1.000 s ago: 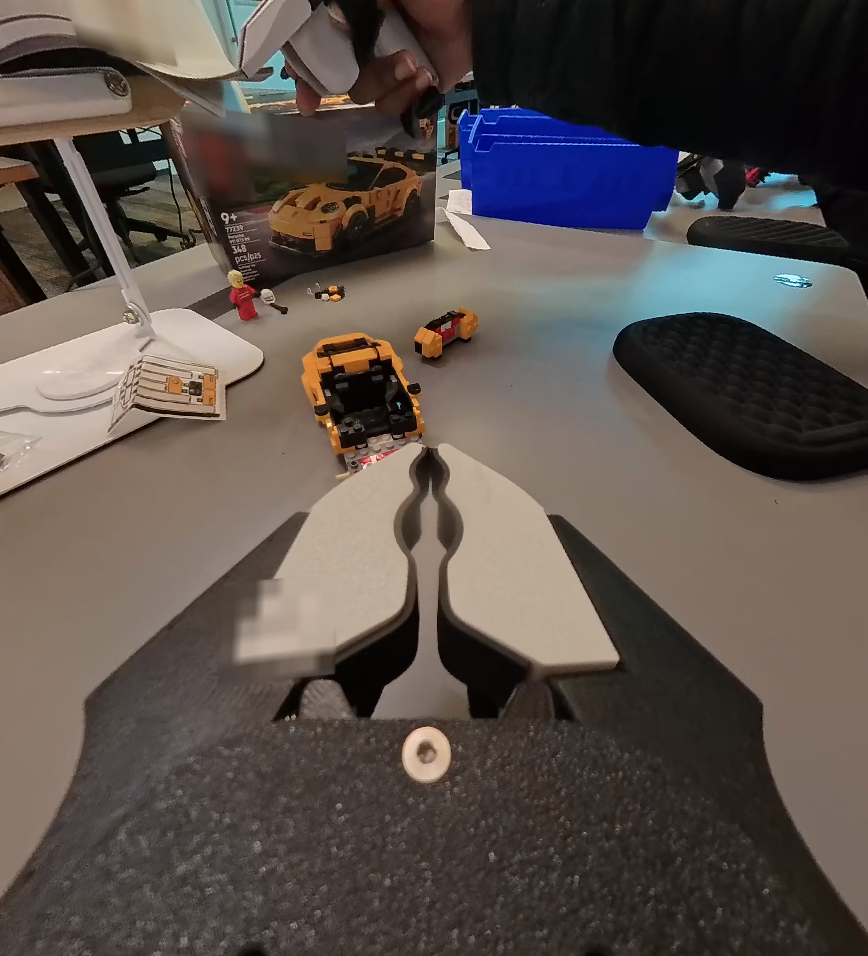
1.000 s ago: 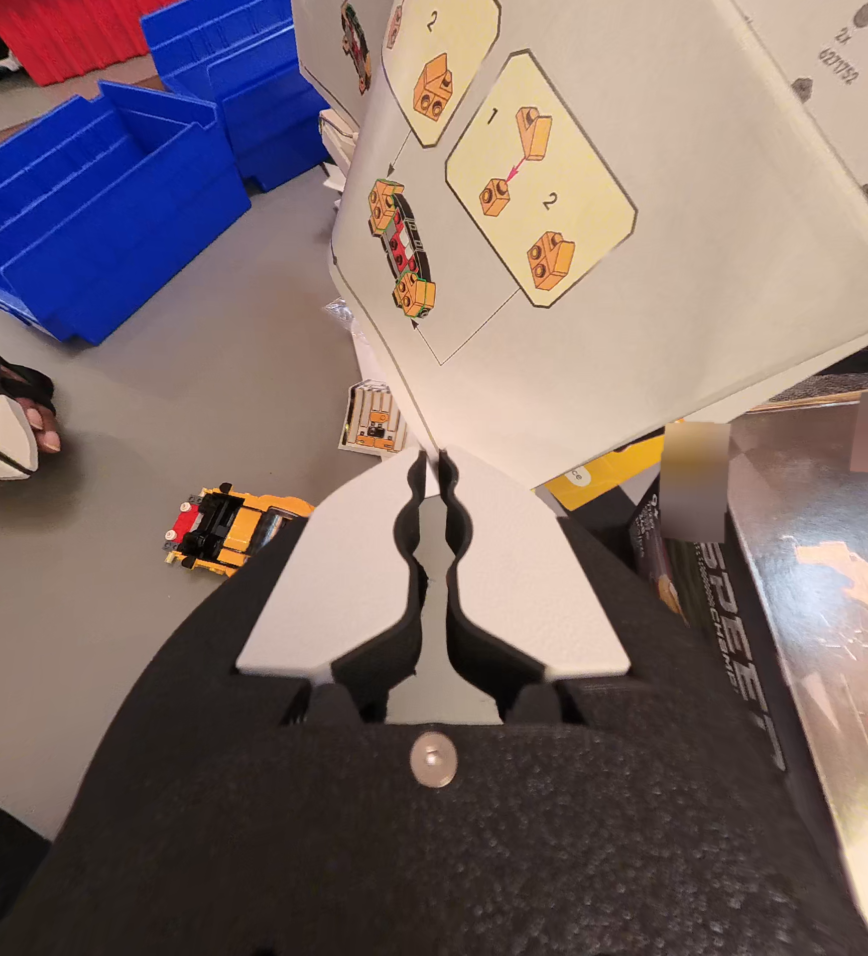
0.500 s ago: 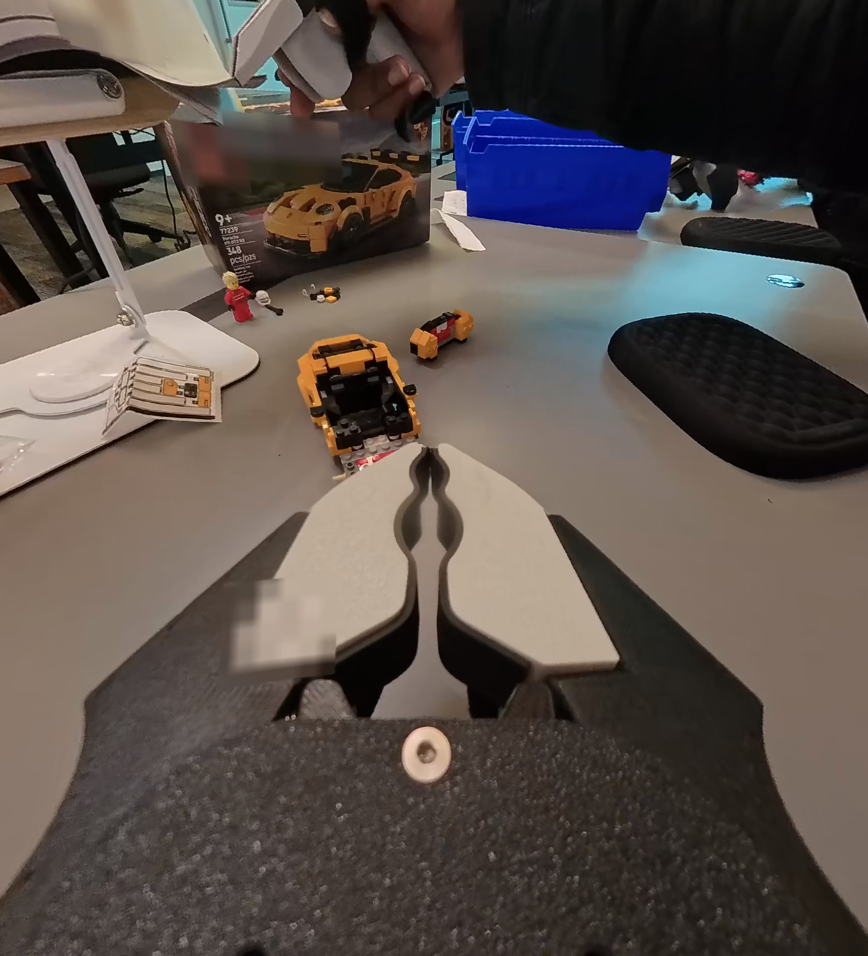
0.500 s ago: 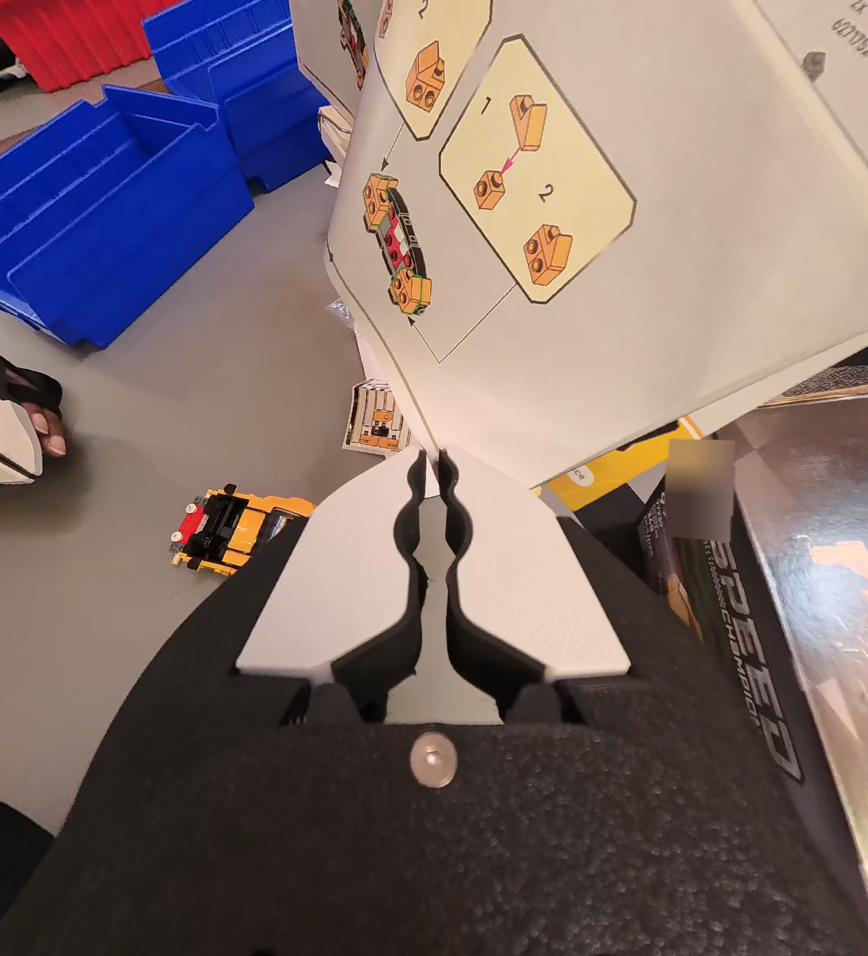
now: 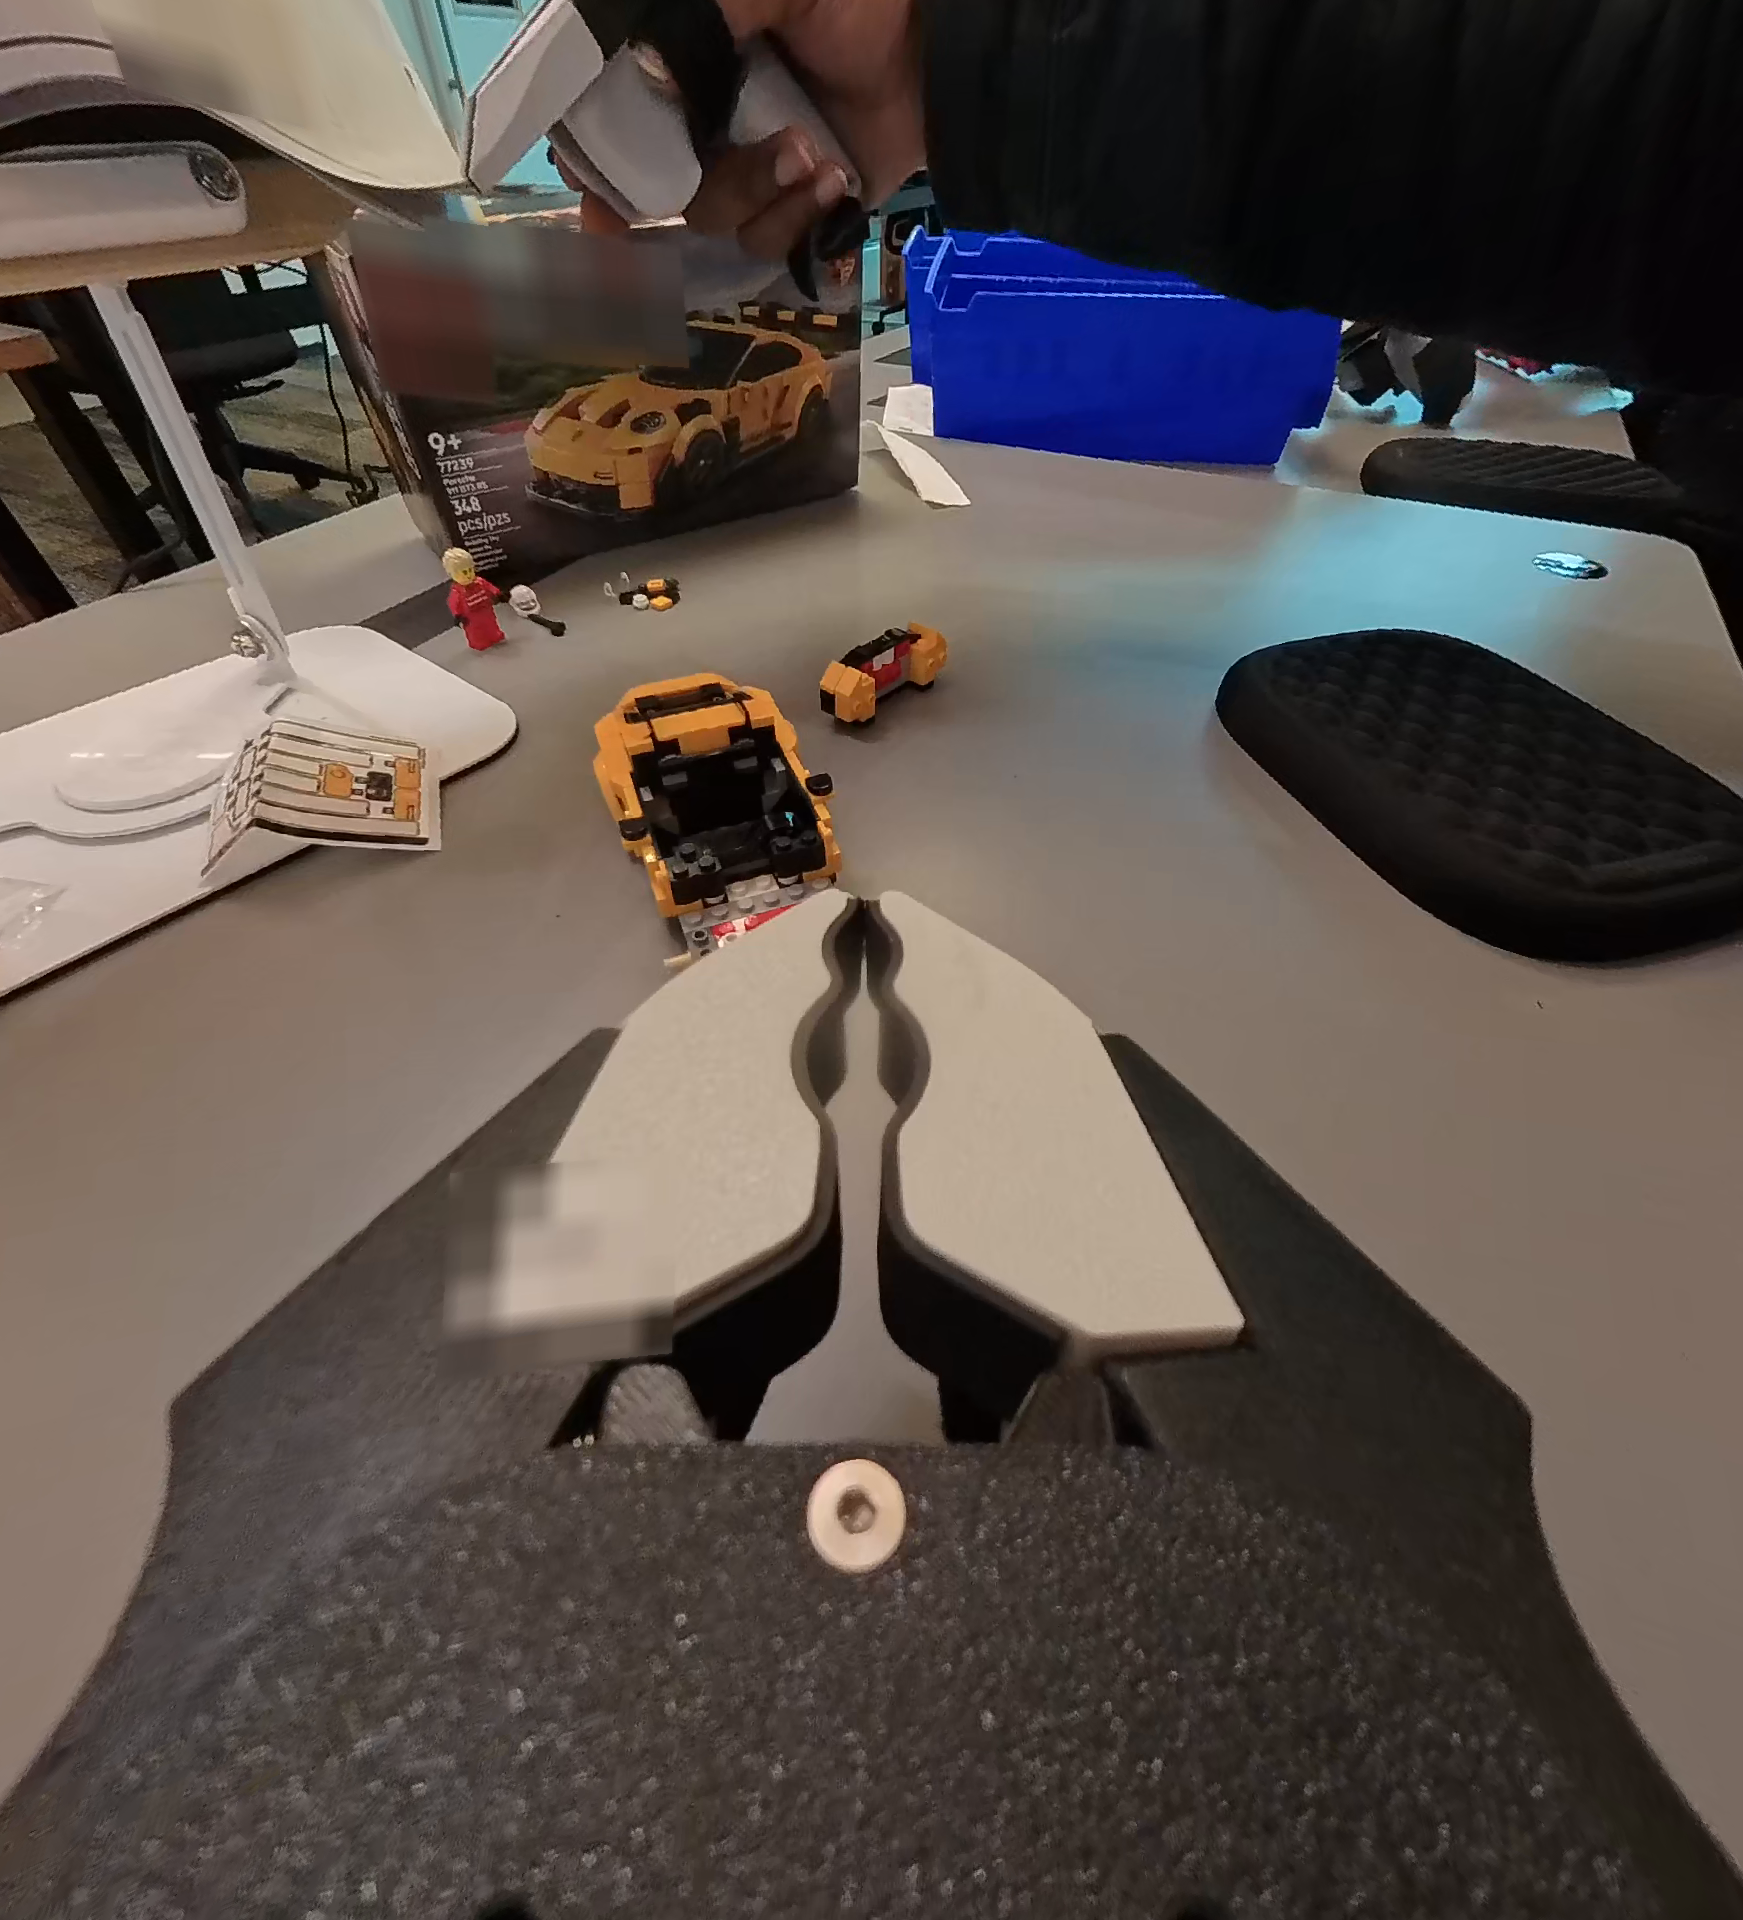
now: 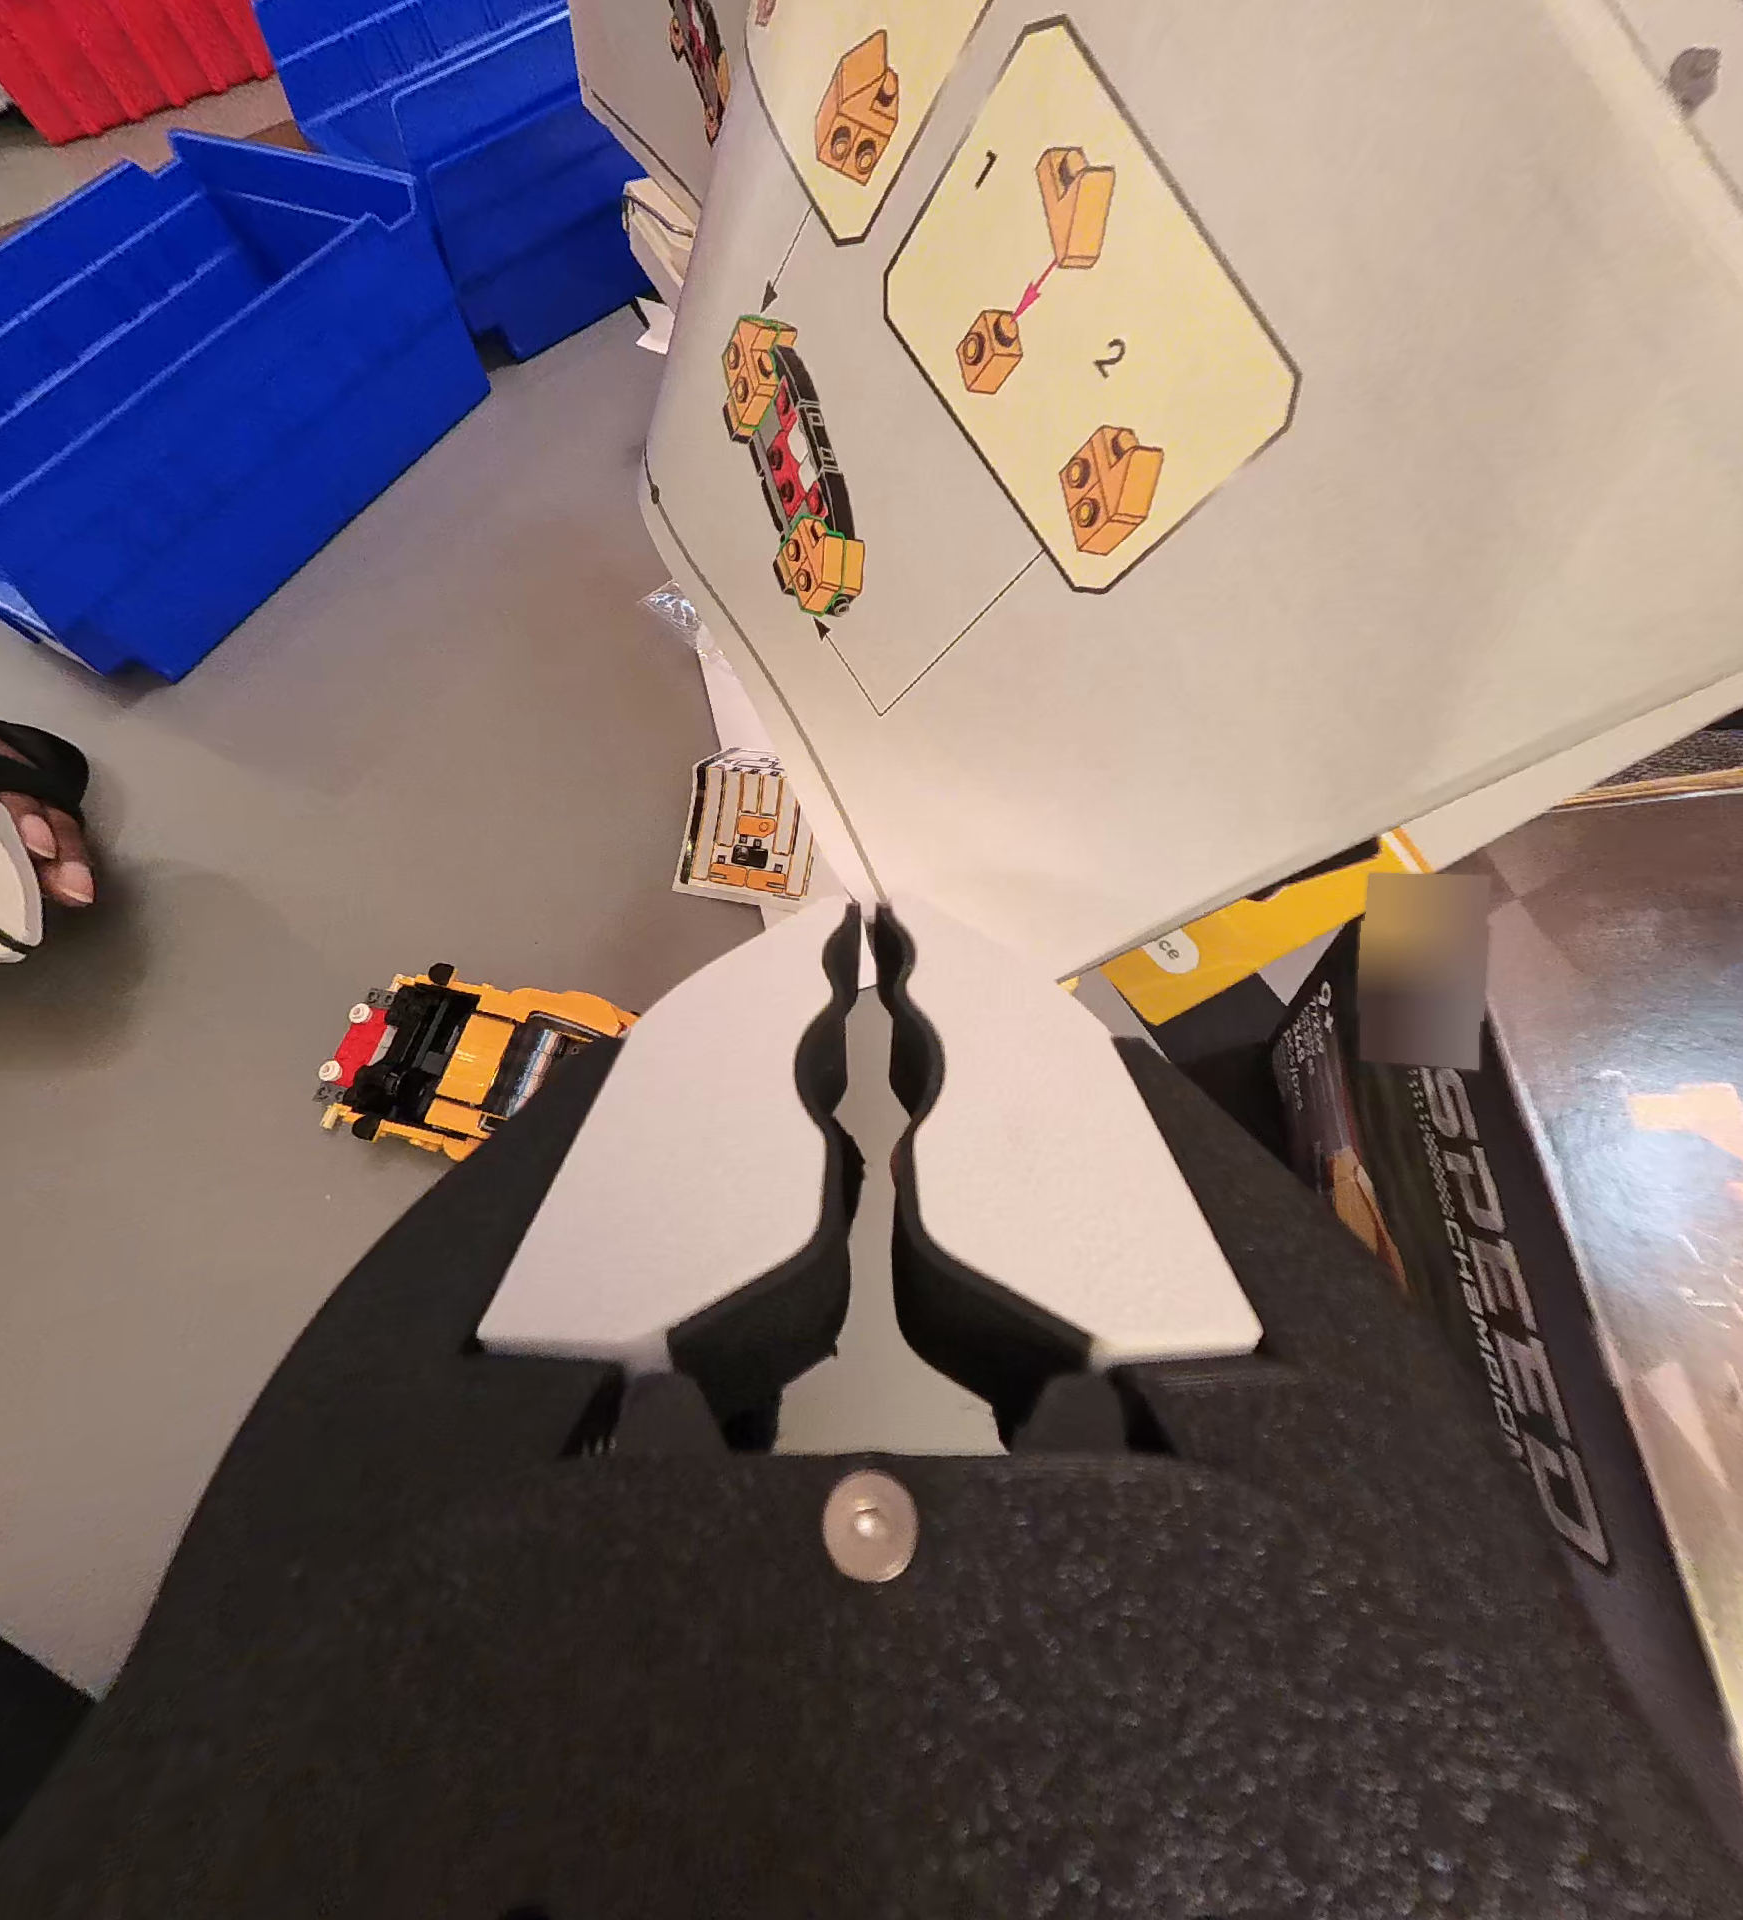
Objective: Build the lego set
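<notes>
A partly built yellow and black lego car (image 5: 711, 800) sits on the grey table just beyond my left gripper (image 5: 865, 909), which is shut and empty. The car also shows in the right wrist view (image 6: 462, 1060). A small orange and red sub-assembly (image 5: 882, 670) lies behind the car to the right. A red minifigure (image 5: 477, 613) and tiny loose parts (image 5: 651, 594) stand before the set's box (image 5: 638, 416). My right gripper (image 6: 867, 914) is raised and shut on the lower corner of an instruction booklet page (image 6: 1262, 520).
A sticker sheet (image 5: 327, 795) lies on a white stand base (image 5: 171, 748) at the left. Blue bins (image 5: 1116, 353) stand at the back. A black padded rest (image 5: 1501, 790) lies at the right. The sleeved arm holding the right gripper (image 5: 1366, 156) crosses overhead. About 30 cm separates my left fingertips from my right. The left gripper is farther from the red minifigure (image 5: 477, 613), some 35 cm, than the right, some 15 cm.
My right gripper has shifted a little with the page pinched in it, and the page sits closer in its view. The left gripper has hardly moved.
</notes>
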The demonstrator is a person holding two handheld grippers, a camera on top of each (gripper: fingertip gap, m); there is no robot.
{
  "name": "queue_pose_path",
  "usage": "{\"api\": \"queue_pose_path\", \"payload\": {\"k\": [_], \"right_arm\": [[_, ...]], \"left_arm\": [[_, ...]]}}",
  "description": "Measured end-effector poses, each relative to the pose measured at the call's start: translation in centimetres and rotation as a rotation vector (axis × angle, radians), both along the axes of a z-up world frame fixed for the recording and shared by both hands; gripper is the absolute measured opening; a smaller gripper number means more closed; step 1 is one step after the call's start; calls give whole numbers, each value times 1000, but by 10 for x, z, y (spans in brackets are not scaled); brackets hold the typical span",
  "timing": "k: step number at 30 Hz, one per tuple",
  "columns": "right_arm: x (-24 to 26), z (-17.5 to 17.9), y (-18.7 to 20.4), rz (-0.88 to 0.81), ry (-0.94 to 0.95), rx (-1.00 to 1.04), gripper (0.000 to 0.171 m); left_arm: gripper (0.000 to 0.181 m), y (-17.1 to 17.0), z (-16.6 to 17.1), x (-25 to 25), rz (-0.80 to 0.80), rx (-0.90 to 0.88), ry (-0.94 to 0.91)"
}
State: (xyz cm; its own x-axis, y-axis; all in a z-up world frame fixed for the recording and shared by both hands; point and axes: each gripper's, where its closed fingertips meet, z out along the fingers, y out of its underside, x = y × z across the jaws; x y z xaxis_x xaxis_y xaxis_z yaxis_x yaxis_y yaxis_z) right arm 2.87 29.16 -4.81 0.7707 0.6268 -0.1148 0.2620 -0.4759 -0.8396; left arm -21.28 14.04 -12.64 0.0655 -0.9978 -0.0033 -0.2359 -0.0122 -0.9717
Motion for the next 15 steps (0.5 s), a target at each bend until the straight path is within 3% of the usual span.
{"api": "queue_pose_path", "payload": {"k": [15], "right_arm": [[0,-1,-1,3,3,-15,2]], "left_arm": [[0,0,0,0,-3,-1,0]]}}
